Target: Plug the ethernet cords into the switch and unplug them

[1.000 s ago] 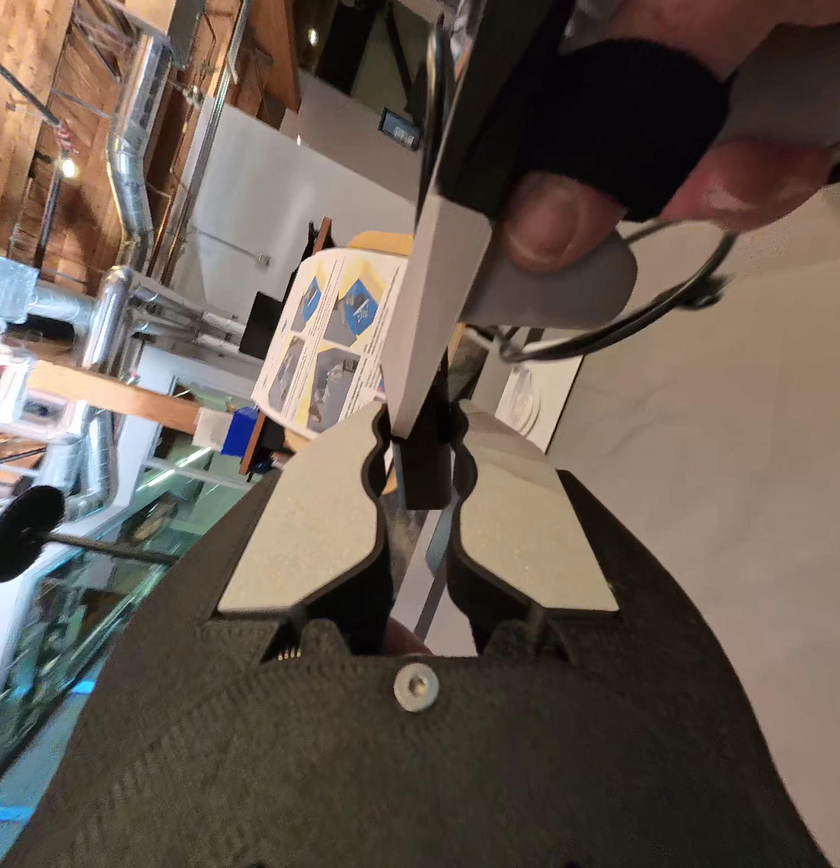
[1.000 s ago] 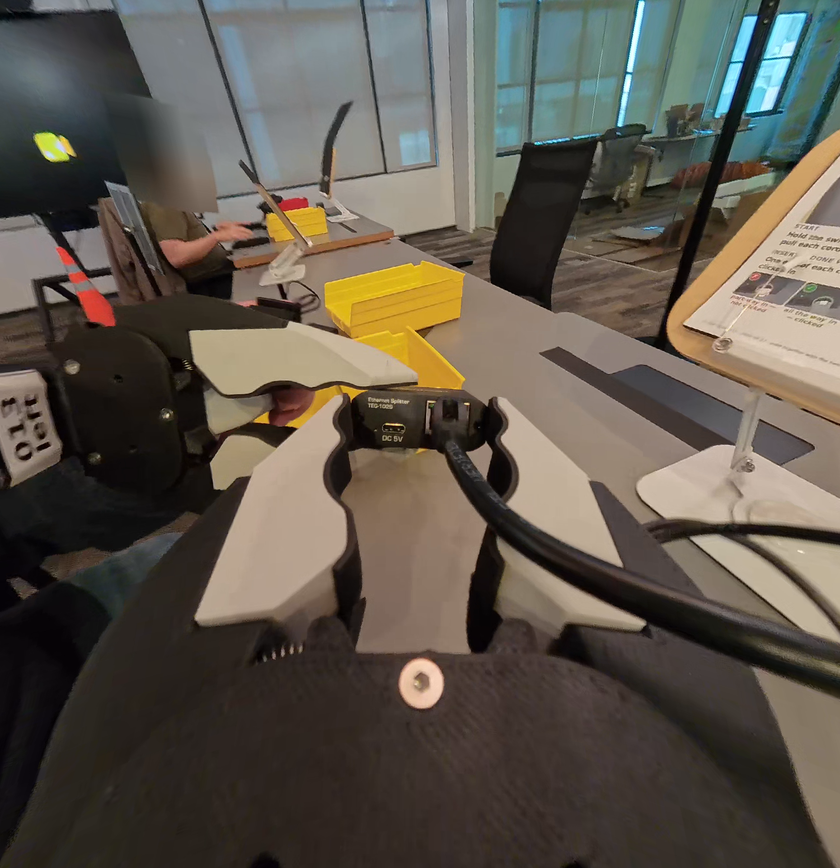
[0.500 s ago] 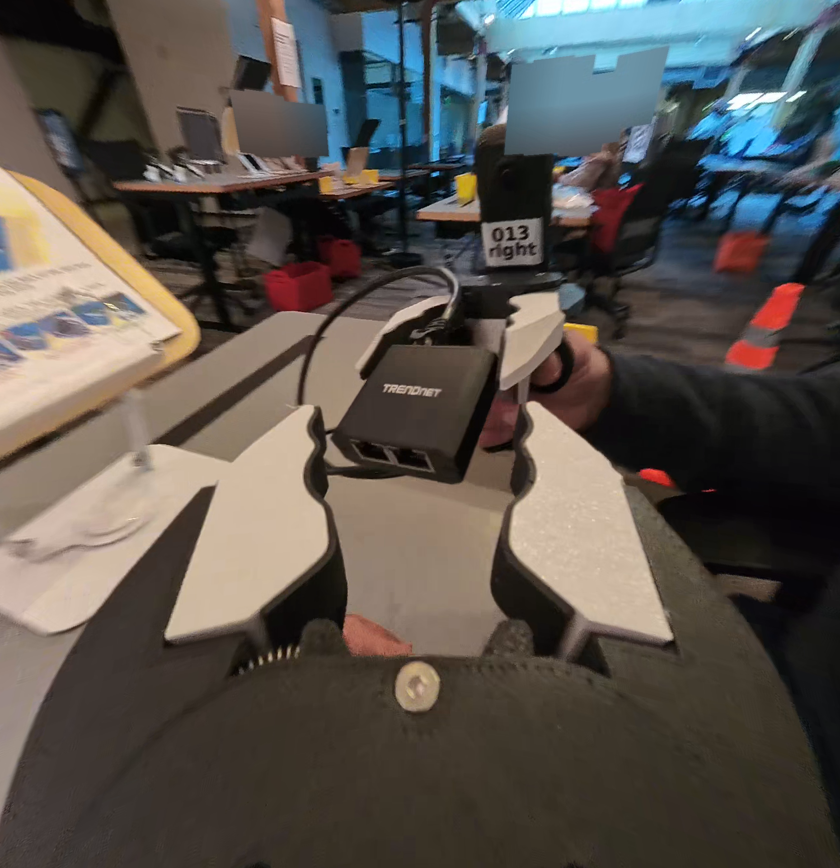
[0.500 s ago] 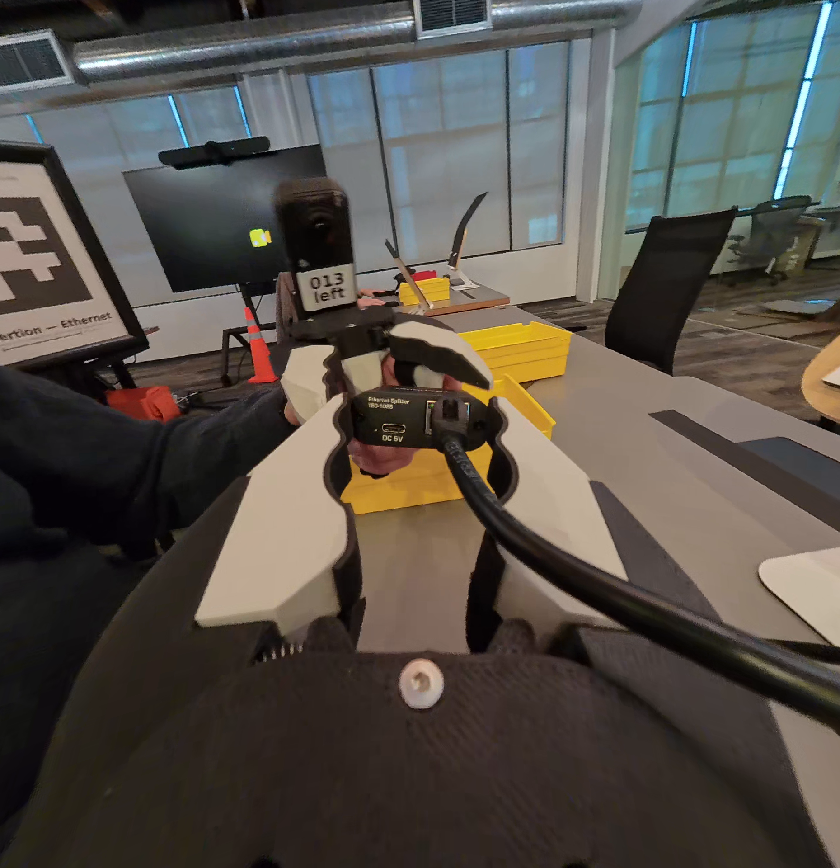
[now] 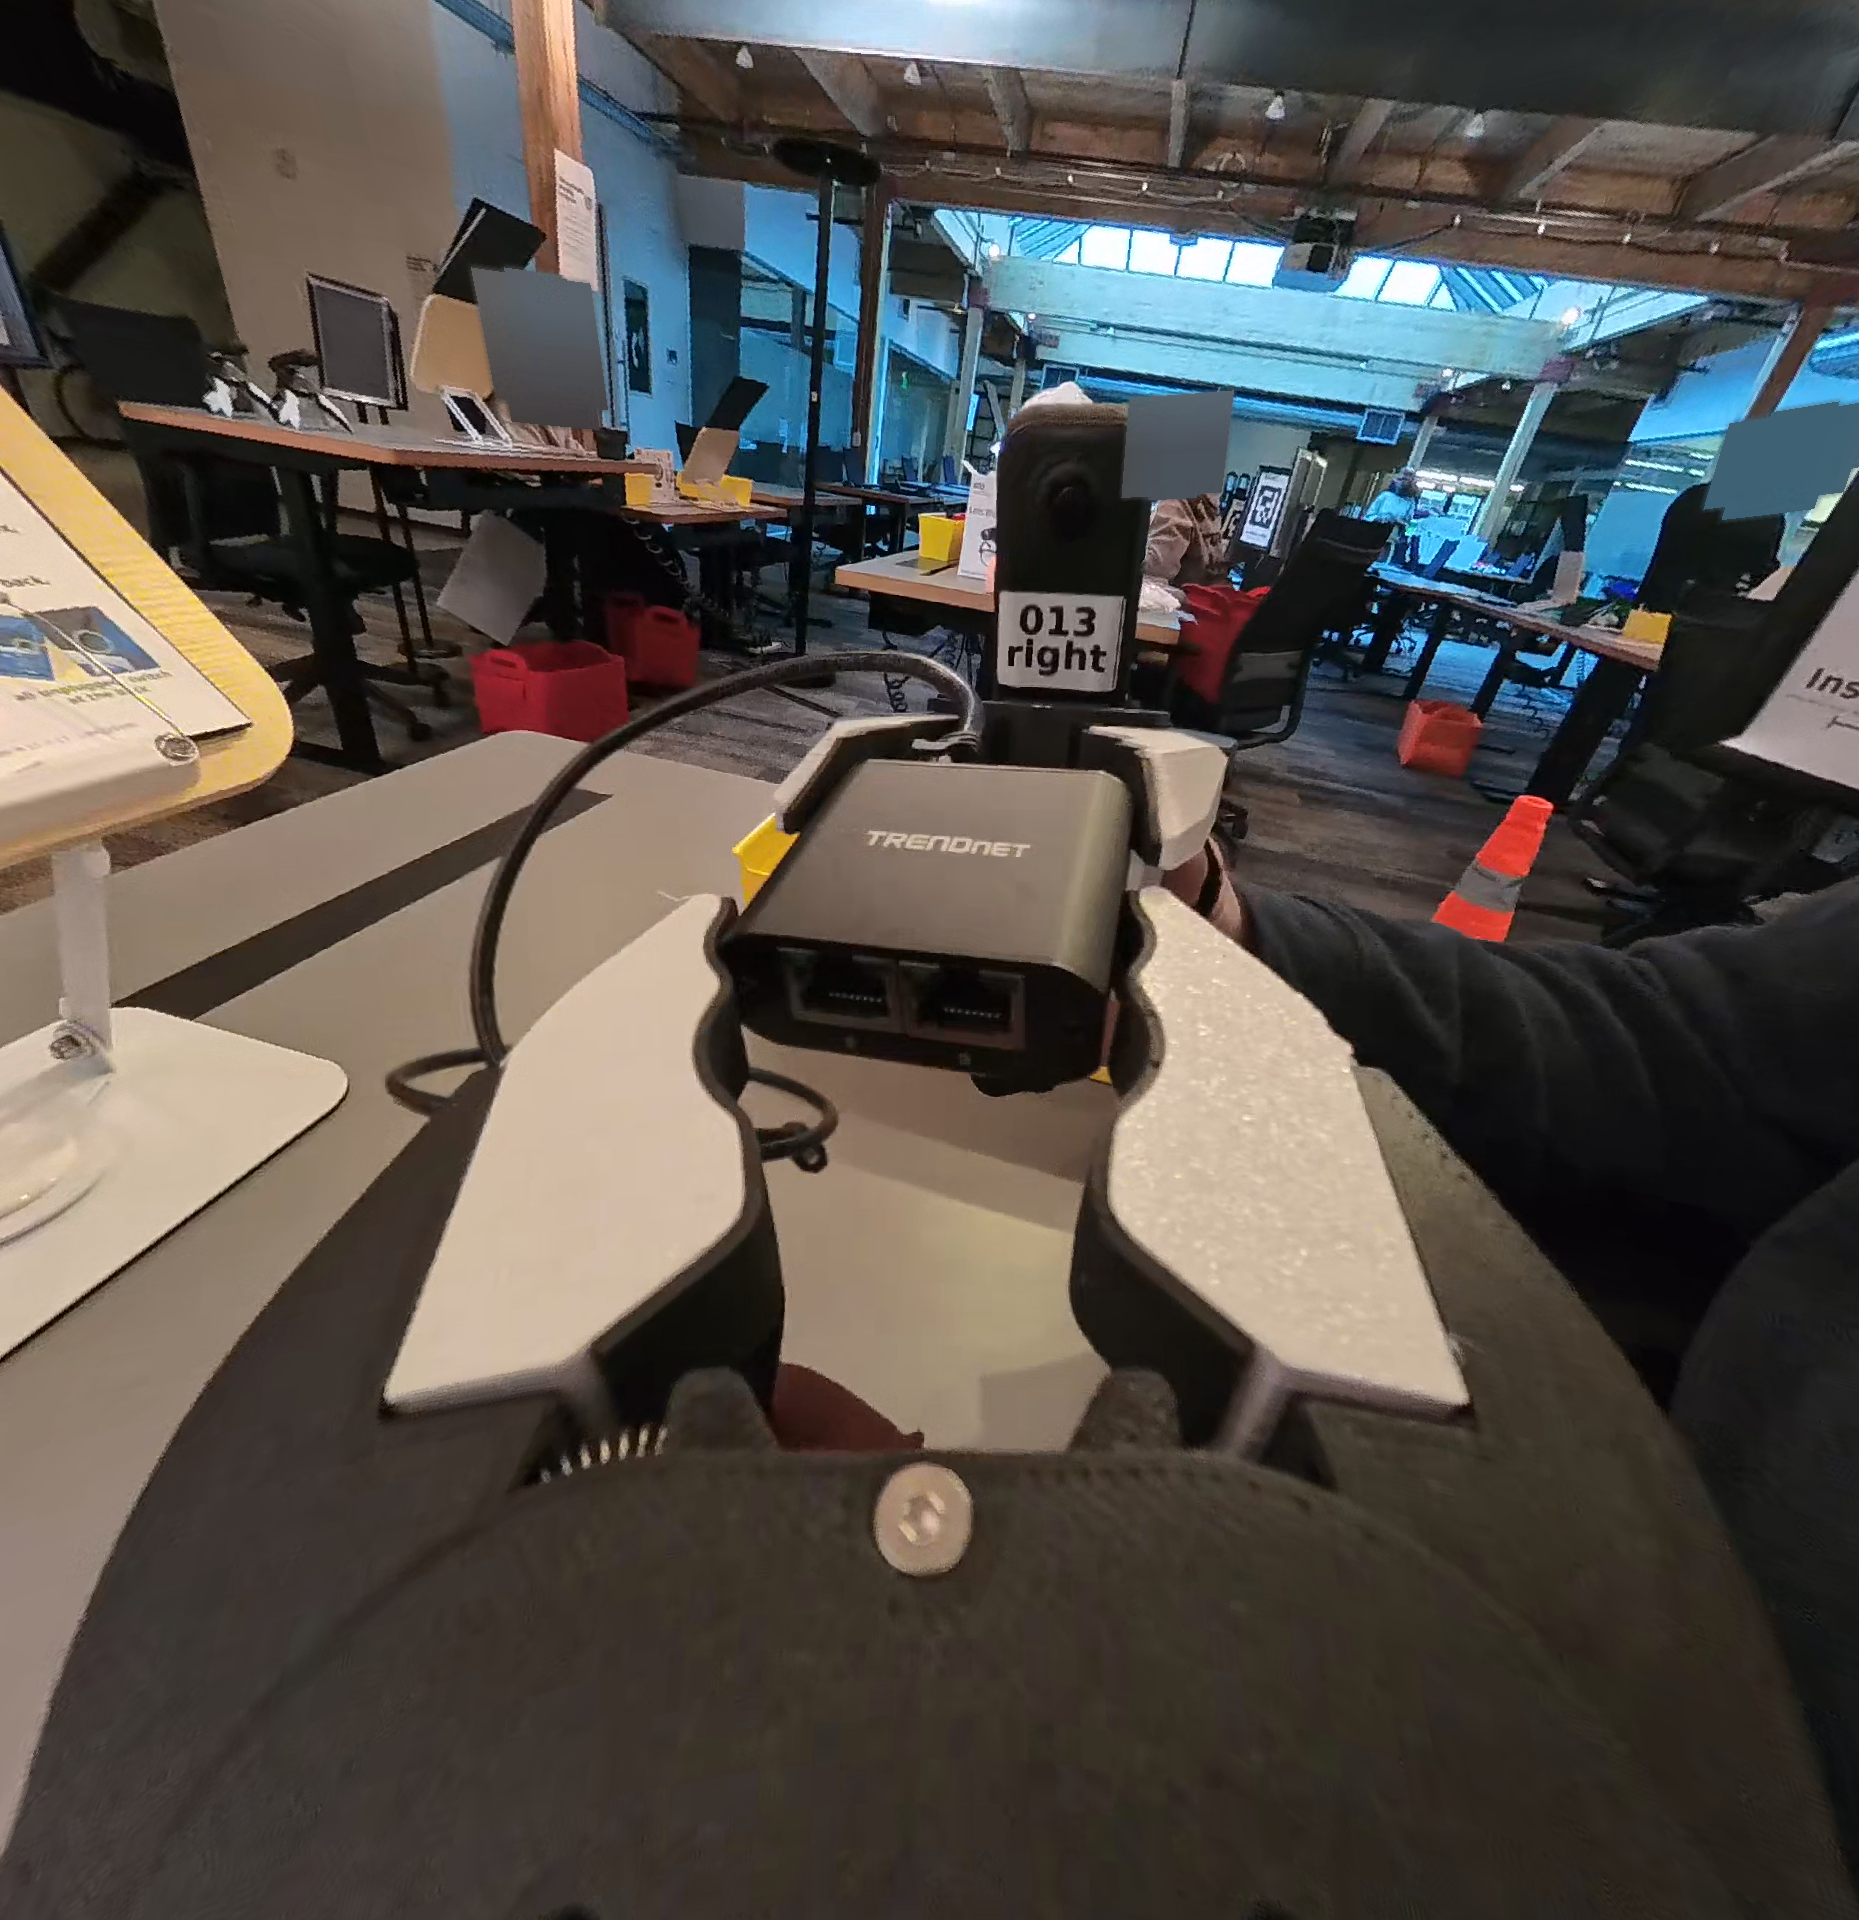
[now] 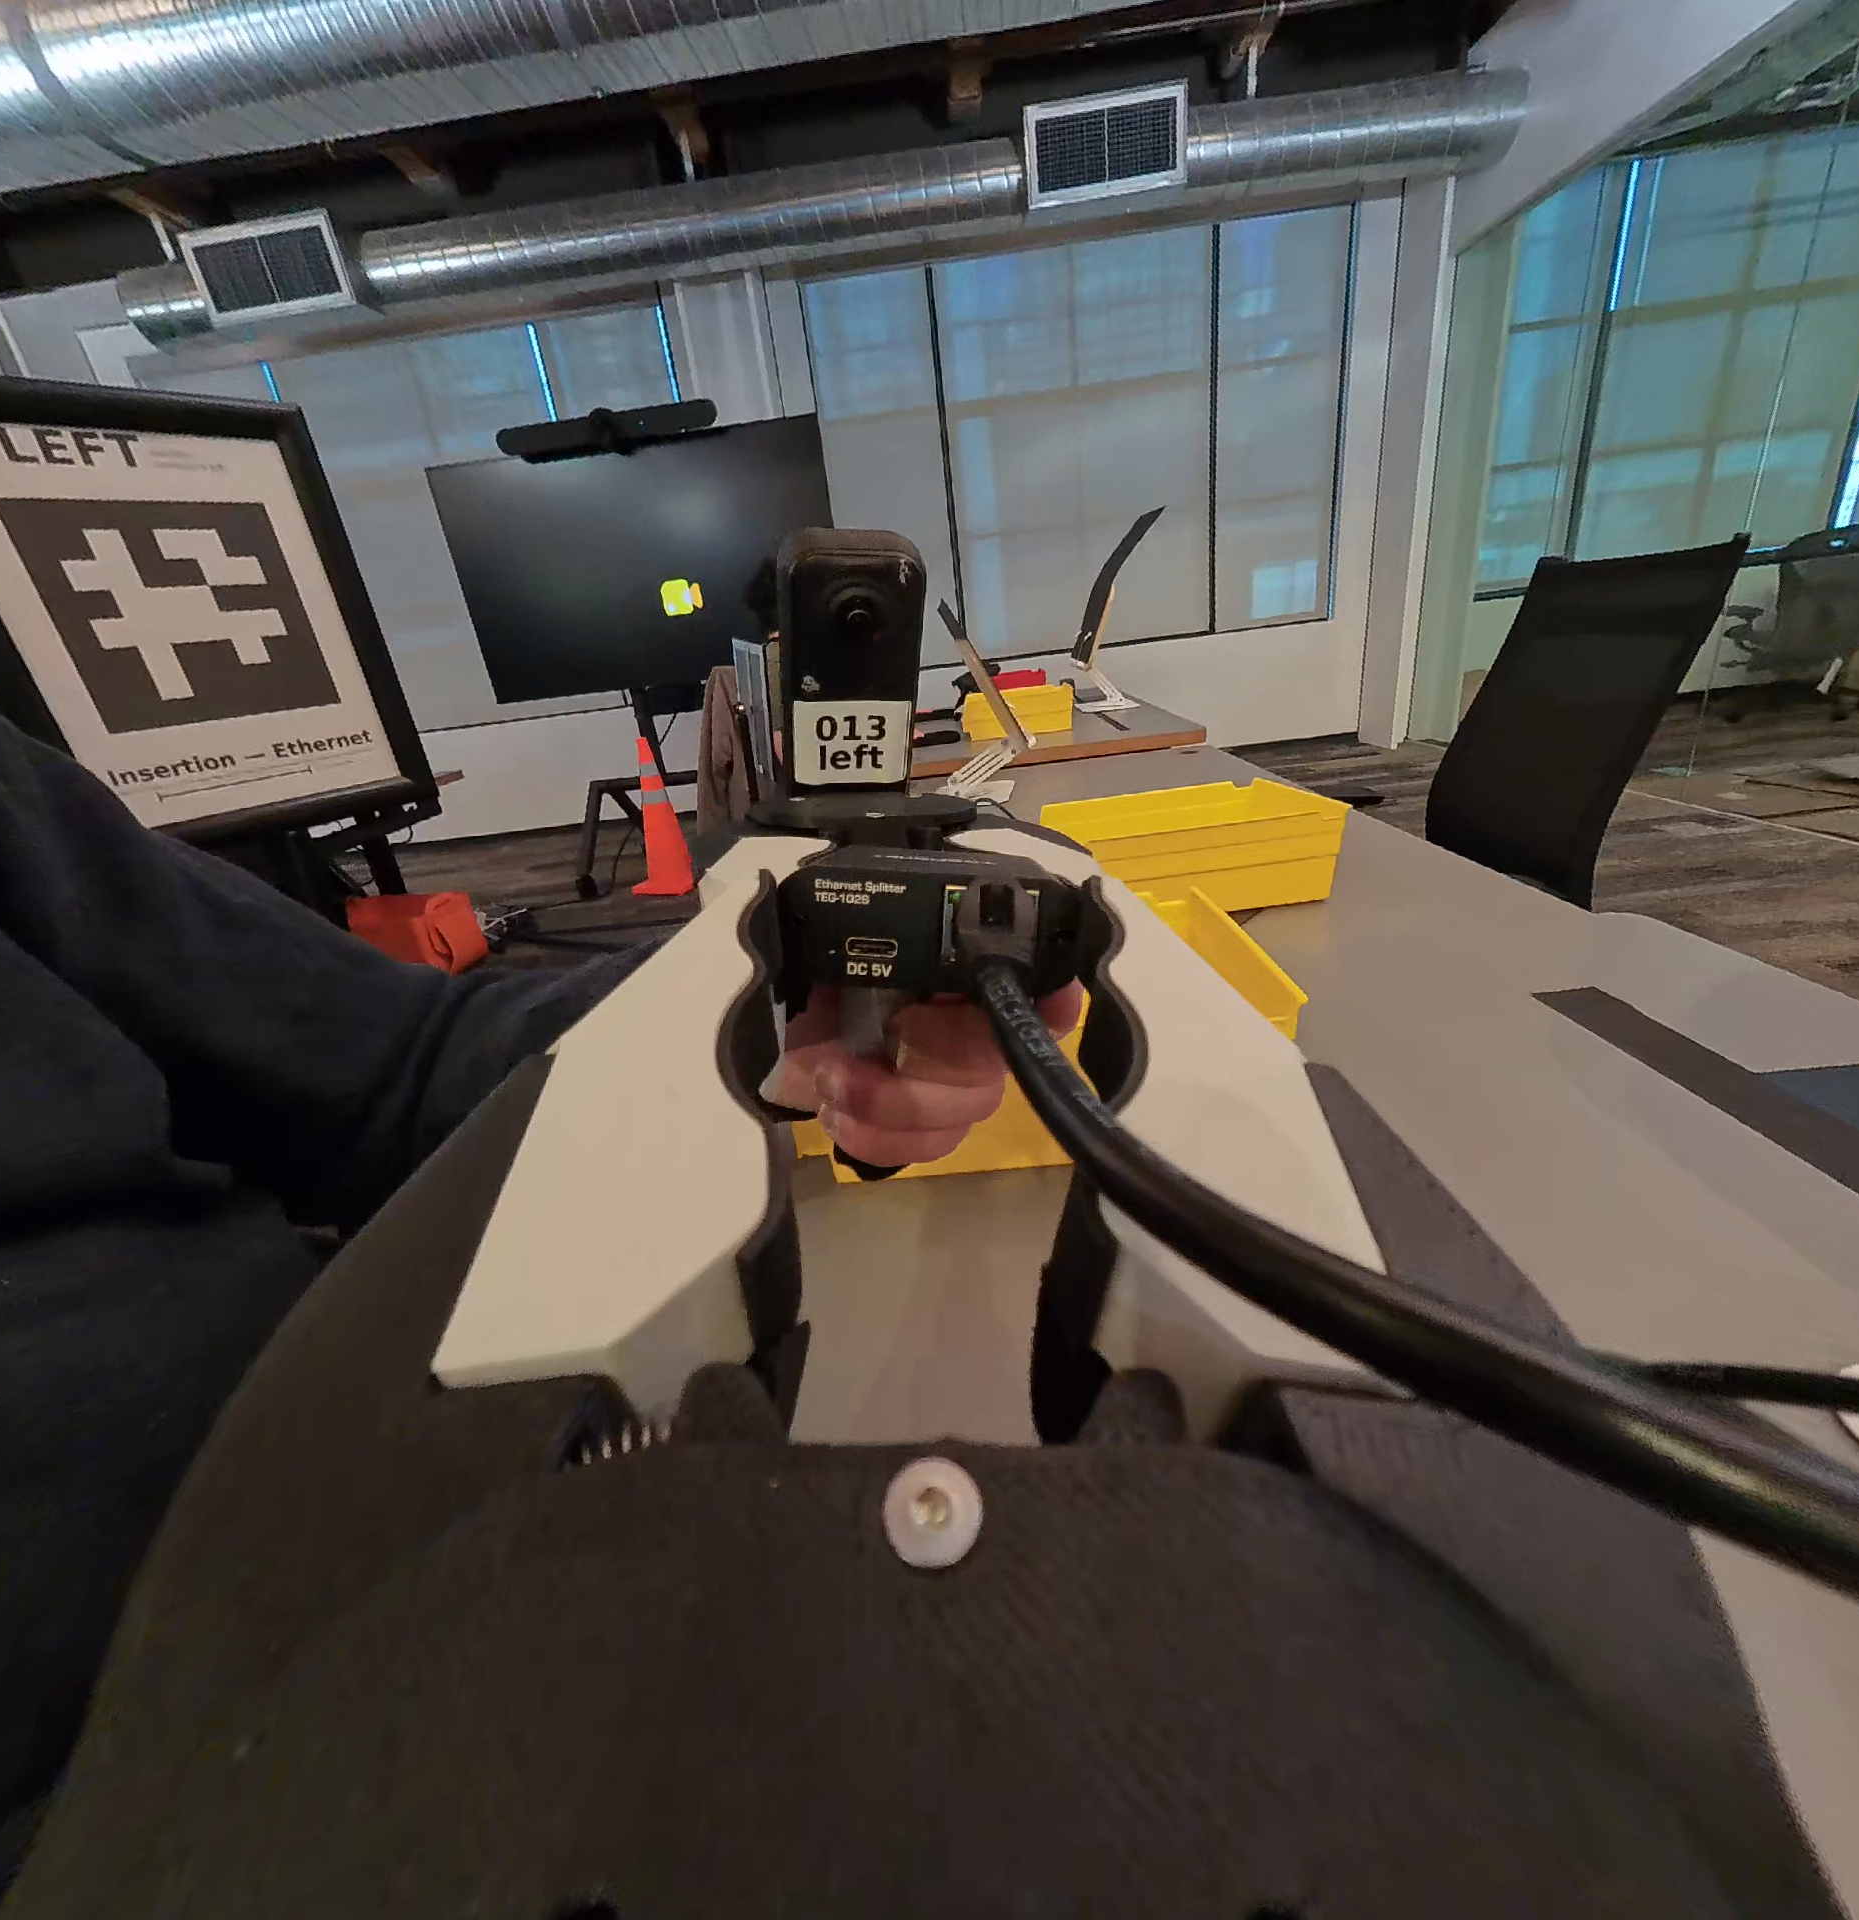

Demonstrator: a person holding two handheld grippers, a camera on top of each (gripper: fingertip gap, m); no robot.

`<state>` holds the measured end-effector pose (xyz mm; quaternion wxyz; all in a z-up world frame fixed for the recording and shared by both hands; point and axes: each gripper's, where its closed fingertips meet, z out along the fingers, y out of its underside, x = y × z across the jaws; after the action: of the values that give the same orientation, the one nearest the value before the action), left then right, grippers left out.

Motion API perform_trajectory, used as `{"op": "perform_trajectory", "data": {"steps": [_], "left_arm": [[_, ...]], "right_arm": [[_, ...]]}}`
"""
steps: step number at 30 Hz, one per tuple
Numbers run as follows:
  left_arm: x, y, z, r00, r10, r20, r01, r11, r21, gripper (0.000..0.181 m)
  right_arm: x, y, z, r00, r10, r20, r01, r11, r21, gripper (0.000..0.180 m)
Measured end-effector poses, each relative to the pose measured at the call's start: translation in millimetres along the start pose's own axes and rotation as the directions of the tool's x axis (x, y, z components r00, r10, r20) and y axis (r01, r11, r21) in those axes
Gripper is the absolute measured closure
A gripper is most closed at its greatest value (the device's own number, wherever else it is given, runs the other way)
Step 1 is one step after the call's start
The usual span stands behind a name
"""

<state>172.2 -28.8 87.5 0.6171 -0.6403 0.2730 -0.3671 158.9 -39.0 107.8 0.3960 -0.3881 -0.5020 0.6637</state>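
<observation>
Two empty ports [image 5: 904, 1000] are facing us on the switch [image 5: 956, 862], a small black box being held up above the grey table [image 5: 229, 1351]. From the left, the black cord [image 5: 535, 842] is looping into its far end. The left gripper [image 5: 925, 977] is hugging both sides, though I cannot tell whether it's pinching. The right gripper [image 6: 925, 935] is clamping the far end. Best keeping the box level and squeezing squarely before either side lets go.

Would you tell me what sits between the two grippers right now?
The black switch alone: in both wrist views it bridges them, one end between the left gripper fingertips, the other in the right gripper, with a black cord plugged there.
</observation>
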Motion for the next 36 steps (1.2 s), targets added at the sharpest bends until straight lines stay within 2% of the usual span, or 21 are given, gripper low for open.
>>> {"op": "perform_trajectory", "data": {"steps": [17, 27, 29, 32, 36], "left_arm": [[7, -1, -4, 0.996, 0.087, 0.021, -0.087, 0.996, 0.006, 0.116], [-2, -4, -11, 0.992, 0.1, 0.077, -0.101, 0.995, 0.015, 0.116], [-6, -5, -14, 0.99, 0.095, 0.1, -0.098, 0.995, 0.018, 0.116], [-10, -5, -16, 0.989, 0.09, 0.121, -0.092, 0.996, 0.014, 0.116], [-17, -7, -21, 0.984, 0.069, 0.164, -0.072, 0.997, 0.009, 0.116]], "right_arm": [[-8, 6, -3, 0.998, 0.017, 0.067, -0.015, 0.999, -0.033, 0.124], [4, 11, -16, 0.998, 0.058, 0.011, -0.056, 0.993, -0.1, 0.123], [10, 19, -22, 0.997, 0.068, -0.036, -0.073, 0.985, -0.156, 0.124], [13, 46, -31, 0.993, 0.0, -0.117, -0.039, 0.941, -0.336, 0.132], [3, 58, -48, 0.966, -0.208, -0.153, 0.11, 0.867, -0.486, 0.159]]}}
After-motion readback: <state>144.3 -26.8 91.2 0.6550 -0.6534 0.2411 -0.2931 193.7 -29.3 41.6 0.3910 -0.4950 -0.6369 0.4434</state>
